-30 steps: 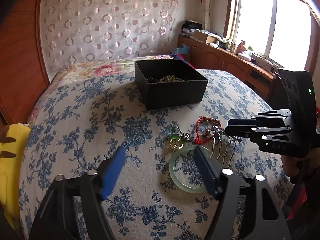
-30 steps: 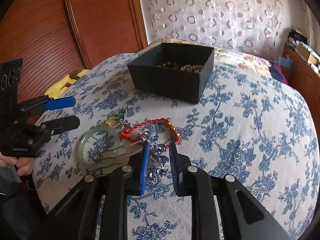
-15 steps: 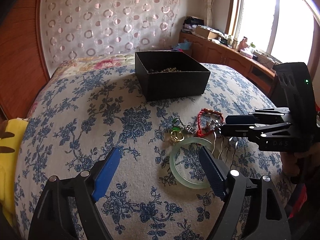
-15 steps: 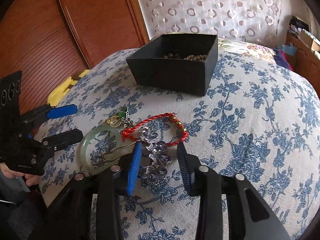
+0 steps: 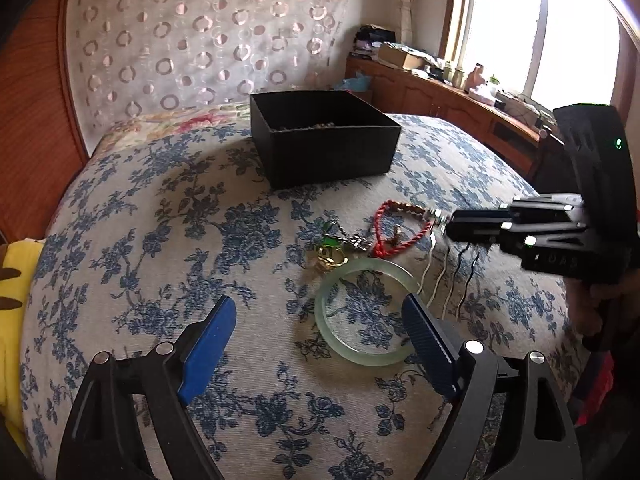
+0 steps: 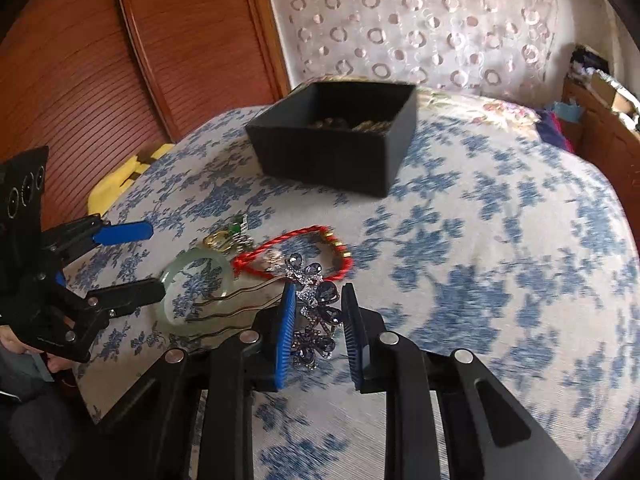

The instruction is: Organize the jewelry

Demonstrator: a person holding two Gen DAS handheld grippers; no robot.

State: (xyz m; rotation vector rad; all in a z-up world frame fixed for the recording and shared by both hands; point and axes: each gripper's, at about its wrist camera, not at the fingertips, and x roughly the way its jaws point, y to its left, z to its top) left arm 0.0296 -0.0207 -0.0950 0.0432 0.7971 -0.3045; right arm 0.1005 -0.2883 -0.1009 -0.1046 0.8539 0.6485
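Your left tongs [image 5: 316, 322] tilt down over the bed [image 5: 160, 240], jaws wide and opening, nothing between them; the bangle [image 5: 362, 314] lies just ahead, partly hidden by the right pad. Your right tongs [image 6: 318, 320] angle down likewise, jaws closing around the hairpin [image 6: 316, 308]; whether the pads press it you cannot tell. The cord bracelet [image 6: 296, 256] and ring [image 5: 330, 258] lie beside the bangle; the box [image 5: 324, 140] stands farther back, its beads mostly hidden. Faint lettering on the right tongs' body is unreadable.
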